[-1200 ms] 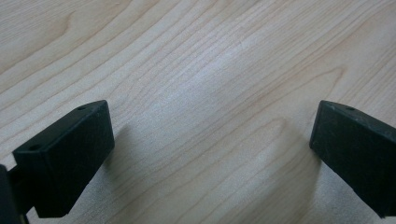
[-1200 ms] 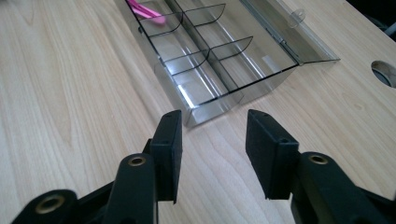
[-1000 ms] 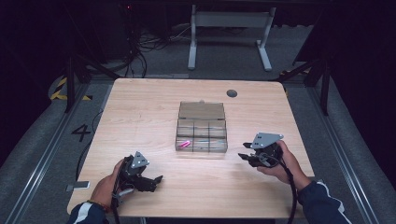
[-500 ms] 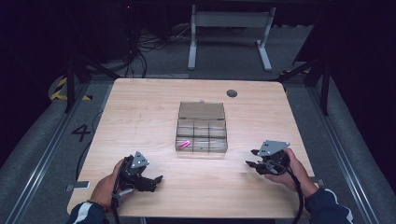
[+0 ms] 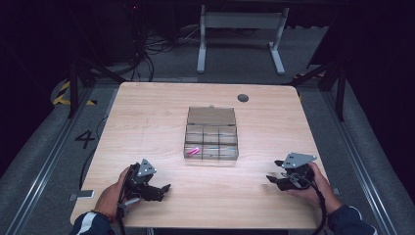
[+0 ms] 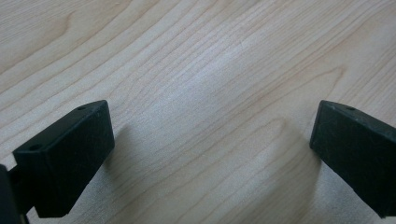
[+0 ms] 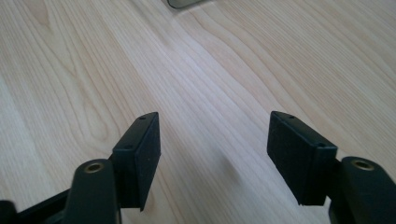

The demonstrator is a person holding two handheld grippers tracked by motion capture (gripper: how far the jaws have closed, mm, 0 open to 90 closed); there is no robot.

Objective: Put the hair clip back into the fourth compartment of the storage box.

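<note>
Pink item (image 5: 194,151) lying diagonally in compartment box (image 5: 211,116)

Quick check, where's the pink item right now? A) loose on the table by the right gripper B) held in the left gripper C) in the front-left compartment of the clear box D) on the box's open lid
C: the high view shows the pink item lying in the front-left compartment of the clear box, while the left gripper and right gripper stand open over bare table.
</note>
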